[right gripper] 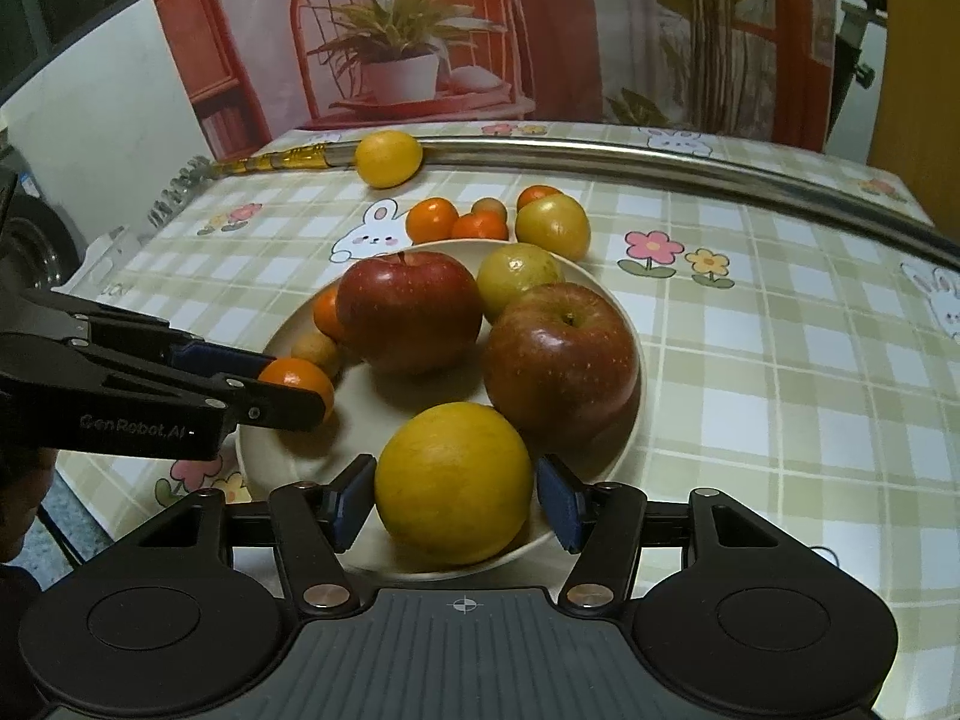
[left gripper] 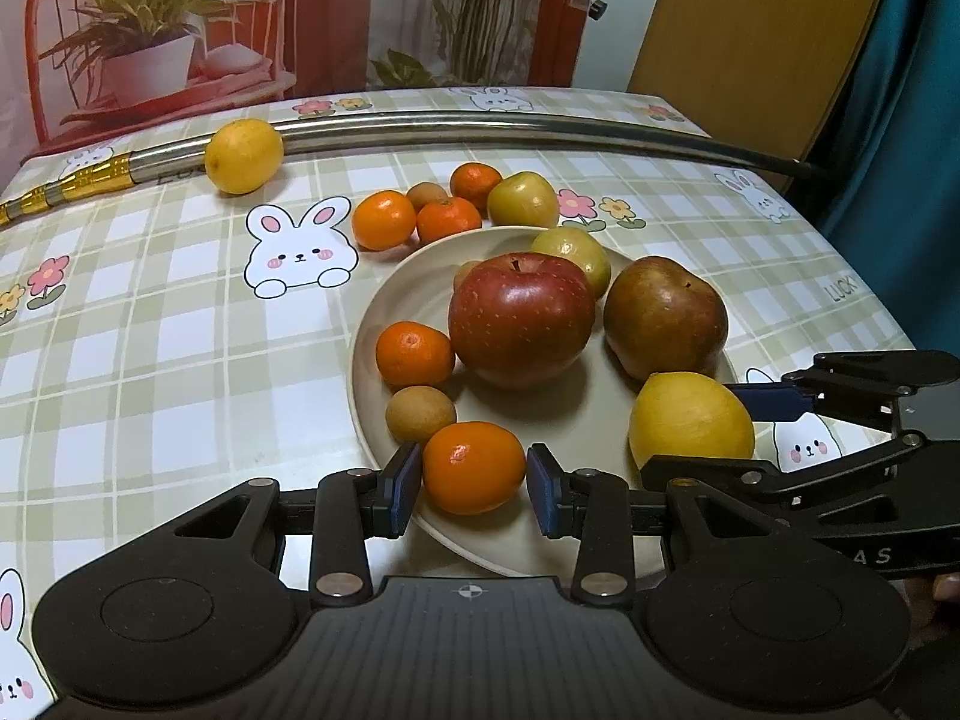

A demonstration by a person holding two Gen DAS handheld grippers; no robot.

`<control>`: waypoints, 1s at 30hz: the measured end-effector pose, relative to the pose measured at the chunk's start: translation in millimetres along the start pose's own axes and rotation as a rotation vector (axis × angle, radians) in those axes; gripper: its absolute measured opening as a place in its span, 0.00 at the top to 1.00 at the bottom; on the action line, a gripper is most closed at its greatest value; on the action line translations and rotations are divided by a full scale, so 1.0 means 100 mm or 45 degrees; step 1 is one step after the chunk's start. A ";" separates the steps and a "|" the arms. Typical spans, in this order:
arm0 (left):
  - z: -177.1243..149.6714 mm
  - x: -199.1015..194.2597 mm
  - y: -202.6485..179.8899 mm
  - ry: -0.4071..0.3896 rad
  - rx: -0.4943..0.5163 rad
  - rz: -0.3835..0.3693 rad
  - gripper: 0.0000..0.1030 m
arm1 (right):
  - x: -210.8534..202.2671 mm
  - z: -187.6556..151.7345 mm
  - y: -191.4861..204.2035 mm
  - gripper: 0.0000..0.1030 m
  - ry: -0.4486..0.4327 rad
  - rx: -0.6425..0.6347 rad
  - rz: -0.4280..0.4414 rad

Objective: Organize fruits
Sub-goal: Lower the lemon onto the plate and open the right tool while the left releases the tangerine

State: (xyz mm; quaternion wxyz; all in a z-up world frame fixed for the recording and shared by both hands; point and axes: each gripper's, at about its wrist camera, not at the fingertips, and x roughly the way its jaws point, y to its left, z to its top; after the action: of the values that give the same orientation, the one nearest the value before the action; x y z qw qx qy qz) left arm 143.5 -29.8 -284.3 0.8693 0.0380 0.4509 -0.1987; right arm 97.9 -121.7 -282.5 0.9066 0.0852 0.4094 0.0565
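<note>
On the beige plate (left gripper: 384, 324) we see two red apples (left gripper: 521, 318) (left gripper: 665, 315) side by side, stems up, with a green-yellow fruit (left gripper: 576, 252) behind them. A mandarin (left gripper: 414, 354) and a small brown fruit (left gripper: 420, 414) sit at the plate's left edge, another mandarin (left gripper: 473, 467) at the near rim, and a lemon (right gripper: 454, 483) at the near right. Off the plate we find three mandarins (left gripper: 384, 220), a second green fruit (left gripper: 523, 199) and a far lemon (left gripper: 243, 156) against the metal rod.
</note>
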 end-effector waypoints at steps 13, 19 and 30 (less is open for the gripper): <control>0.03 0.08 0.04 -0.032 0.013 0.028 0.61 | -0.02 0.00 -0.04 0.49 -0.022 -0.030 -0.051; 0.05 0.10 0.06 -0.046 0.000 0.028 0.60 | -0.01 -0.01 -0.04 0.48 -0.022 -0.029 -0.051; 0.03 0.03 0.03 -0.078 0.023 0.048 0.58 | 0.00 0.00 -0.04 0.43 -0.018 -0.006 -0.034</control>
State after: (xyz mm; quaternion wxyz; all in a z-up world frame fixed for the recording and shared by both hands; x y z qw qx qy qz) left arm 148.4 -28.2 -285.8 0.8859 0.0481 0.4216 -0.1875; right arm 98.1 -125.4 -283.1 0.9103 0.0781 0.4042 0.0445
